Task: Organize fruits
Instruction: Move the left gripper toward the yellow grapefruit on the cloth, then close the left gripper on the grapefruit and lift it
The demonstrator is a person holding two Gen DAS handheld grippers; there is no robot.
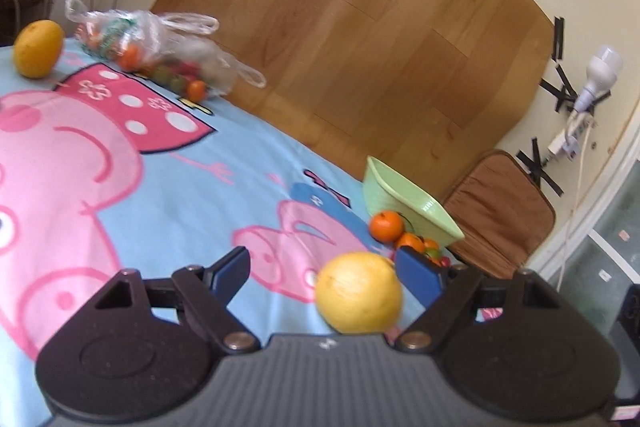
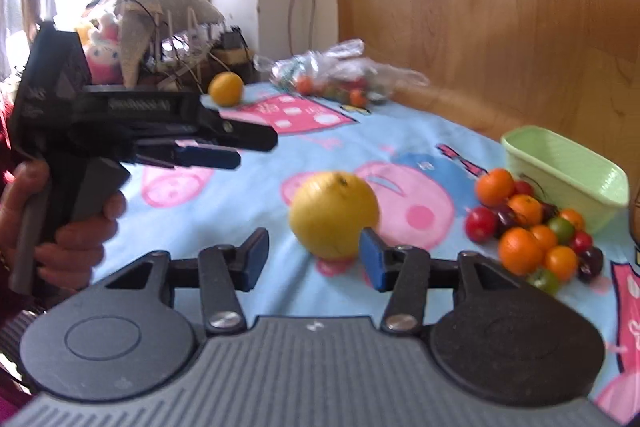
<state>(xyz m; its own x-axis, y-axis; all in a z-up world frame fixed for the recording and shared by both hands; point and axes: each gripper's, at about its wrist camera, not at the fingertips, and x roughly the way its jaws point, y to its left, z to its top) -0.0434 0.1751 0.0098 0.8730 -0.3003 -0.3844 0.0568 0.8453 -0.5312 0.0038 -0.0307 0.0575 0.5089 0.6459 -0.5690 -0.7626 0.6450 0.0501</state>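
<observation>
Blue pads tip both your grippers, and neither pair grips anything. Your right gripper (image 2: pixel 314 259) has its jaws apart; the large yellow citrus (image 2: pixel 334 215) sits on the cloth just ahead, touching or nearly touching the right-hand pad only. Your left gripper (image 1: pixel 326 273) is spread wide, with the same fruit (image 1: pixel 359 293) lying loose beside its right-hand finger. Your hand (image 2: pixel 70 227) carries that left tool at the left of the right wrist view. Beyond the fruit, a heap of small oranges and cherry tomatoes (image 2: pixel 532 231) lies against the pale green basket (image 2: pixel 568 171). Farther back on the blue cartoon tablecloth (image 1: pixel 200 195) sit a second yellow-orange fruit (image 1: pixel 39 49) and a clear plastic bag (image 1: pixel 156 51) of small fruits.
</observation>
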